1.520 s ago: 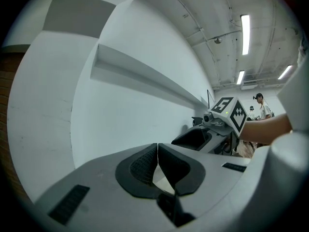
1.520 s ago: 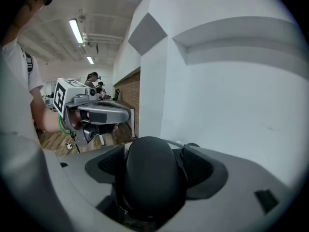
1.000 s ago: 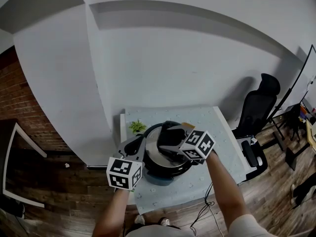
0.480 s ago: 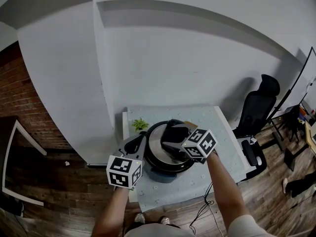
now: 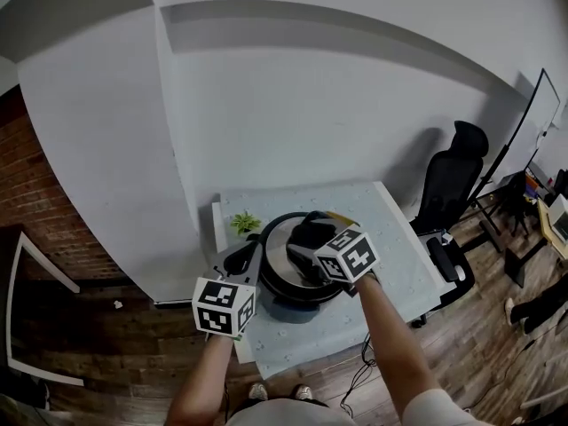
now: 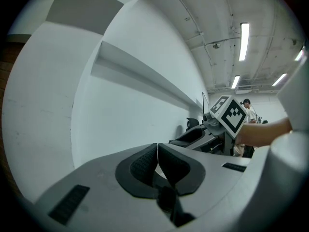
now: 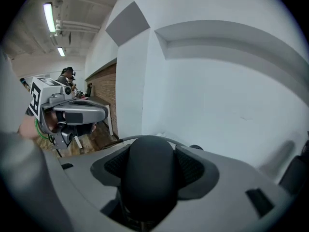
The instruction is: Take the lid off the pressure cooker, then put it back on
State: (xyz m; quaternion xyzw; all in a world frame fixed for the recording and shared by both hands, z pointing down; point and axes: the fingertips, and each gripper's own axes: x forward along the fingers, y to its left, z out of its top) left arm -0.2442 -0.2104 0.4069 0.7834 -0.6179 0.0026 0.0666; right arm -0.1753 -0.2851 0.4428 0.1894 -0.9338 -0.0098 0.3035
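Observation:
The black pressure cooker (image 5: 300,302) stands on the pale table (image 5: 390,229), with its steel lid (image 5: 277,257) on top. My right gripper (image 5: 308,242) is over the lid's middle, shut on the lid's rounded black handle (image 7: 147,178), which fills the space between the pads. My left gripper (image 5: 252,260) is at the cooker's left rim, and its pads (image 6: 145,164) meet edge to edge. Something dark shows just below them; I cannot tell whether anything is held. Each gripper view shows the other gripper: the right one (image 6: 227,117) and the left one (image 7: 72,112).
A small green plant (image 5: 245,224) sits at the table's back left corner, close to the cooker. A black office chair (image 5: 448,185) stands right of the table. The white wall is right behind, and wooden floor surrounds the table.
The right gripper and the lid handle have shifted slightly left. The left gripper stays at the cooker's left rim. The head view has swung a little.

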